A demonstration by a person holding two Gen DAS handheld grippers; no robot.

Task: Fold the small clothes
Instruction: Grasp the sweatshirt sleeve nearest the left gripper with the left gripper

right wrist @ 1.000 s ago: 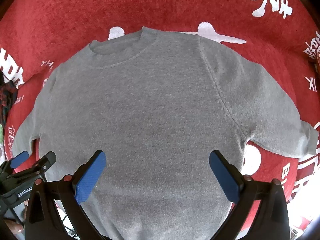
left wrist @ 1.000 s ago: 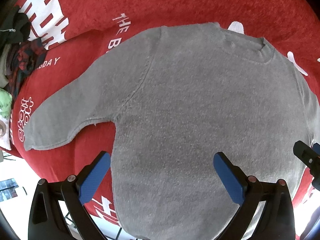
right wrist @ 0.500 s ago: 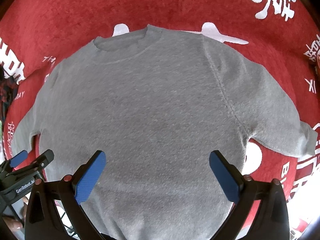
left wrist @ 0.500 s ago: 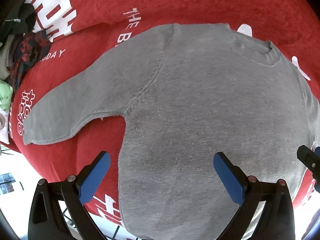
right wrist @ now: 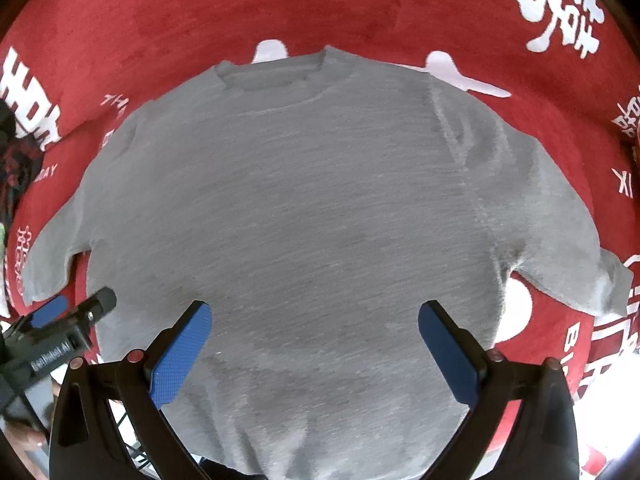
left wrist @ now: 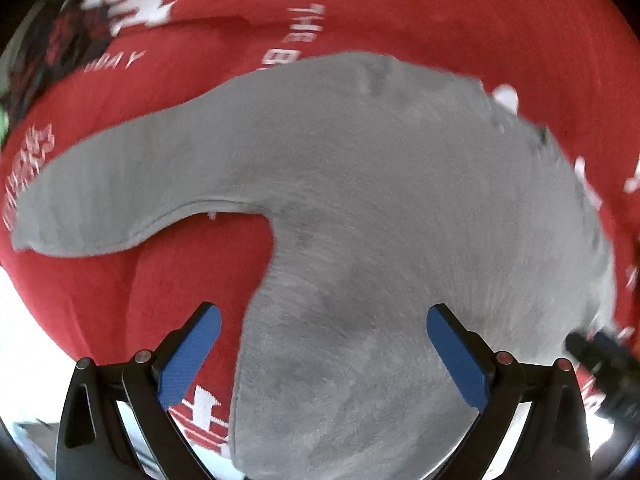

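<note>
Your left claw (left wrist: 320,354) stands wide open and empty, its blue pads (left wrist: 190,356) straddling the side edge of the grey sweatshirt (left wrist: 360,220). Your right claw (right wrist: 316,354) is likewise spread and empty, poised above the garment's lower body. Ahead of both claws the sweatshirt lies flat on a red cloth (right wrist: 160,12) with white lettering, collar (right wrist: 276,74) farthest away, one sleeve (left wrist: 120,200) extending left and the other sleeve (right wrist: 568,256) right. Dark clothes (left wrist: 68,40) sit far left.

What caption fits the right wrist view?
Open right gripper above a flat grey sweatshirt on a red blanket.
</note>
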